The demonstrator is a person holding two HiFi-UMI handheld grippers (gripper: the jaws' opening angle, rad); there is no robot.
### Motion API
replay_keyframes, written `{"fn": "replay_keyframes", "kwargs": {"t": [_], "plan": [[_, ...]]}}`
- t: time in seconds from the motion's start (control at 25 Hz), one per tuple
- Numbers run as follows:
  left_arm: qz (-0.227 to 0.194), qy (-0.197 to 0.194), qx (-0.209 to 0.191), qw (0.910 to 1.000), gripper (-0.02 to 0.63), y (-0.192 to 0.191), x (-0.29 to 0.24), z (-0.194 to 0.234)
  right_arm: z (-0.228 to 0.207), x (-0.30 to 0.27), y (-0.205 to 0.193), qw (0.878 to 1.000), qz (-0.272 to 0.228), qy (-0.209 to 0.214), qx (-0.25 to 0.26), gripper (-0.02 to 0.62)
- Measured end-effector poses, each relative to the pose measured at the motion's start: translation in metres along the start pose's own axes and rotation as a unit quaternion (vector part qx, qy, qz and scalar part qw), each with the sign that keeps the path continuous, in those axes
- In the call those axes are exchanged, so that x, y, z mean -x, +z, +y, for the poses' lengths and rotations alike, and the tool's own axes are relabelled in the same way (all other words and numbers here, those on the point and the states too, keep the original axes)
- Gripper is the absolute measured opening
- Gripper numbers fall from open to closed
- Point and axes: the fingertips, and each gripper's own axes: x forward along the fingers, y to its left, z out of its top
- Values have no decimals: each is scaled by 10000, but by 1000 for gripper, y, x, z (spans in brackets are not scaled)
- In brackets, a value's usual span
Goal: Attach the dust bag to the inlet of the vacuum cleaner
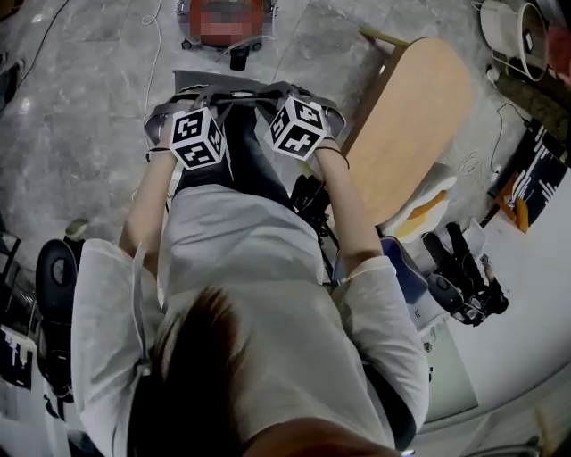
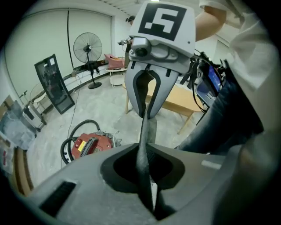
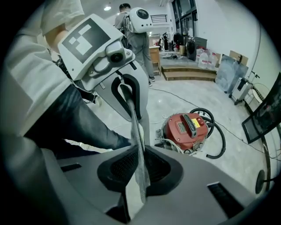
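Observation:
A strip of grey dust bag fabric (image 2: 147,136) stretches taut between my two grippers, seen edge-on in both gripper views (image 3: 138,145). My left gripper (image 2: 151,206) is shut on one end, and it also shows in the right gripper view (image 3: 134,115). My right gripper (image 3: 131,206) is shut on the other end (image 2: 147,115). In the head view both marker cubes, left (image 1: 196,138) and right (image 1: 299,127), hang side by side in front of the person's knees. The red vacuum cleaner (image 3: 186,129) with its black hose sits on the floor beyond them (image 2: 90,145) (image 1: 223,27).
A wooden table (image 1: 410,125) stands right of the grippers (image 2: 175,99). A pedestal fan (image 2: 88,48) and a black panel (image 2: 55,83) stand farther off. Another person (image 3: 136,30) stands in the background. A cable (image 1: 152,54) trails over the concrete floor.

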Motion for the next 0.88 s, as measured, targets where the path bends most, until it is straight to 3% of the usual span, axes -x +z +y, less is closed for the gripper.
{"fn": "replay_keyframes", "kwargs": {"t": [0.36,0.68,0.88], "plan": [[-53,-246,632,9977,40,-44,-95,9,-26,-85,-47,9987,17,336,-375,42],[92,-288,726,9969,40,-98,-170,23,-44,-170,-75,9995,53,-125,-288,35],[231,-92,553,9982,40,-122,-202,31,-53,-208,-87,9971,18,-421,-627,35]]}}
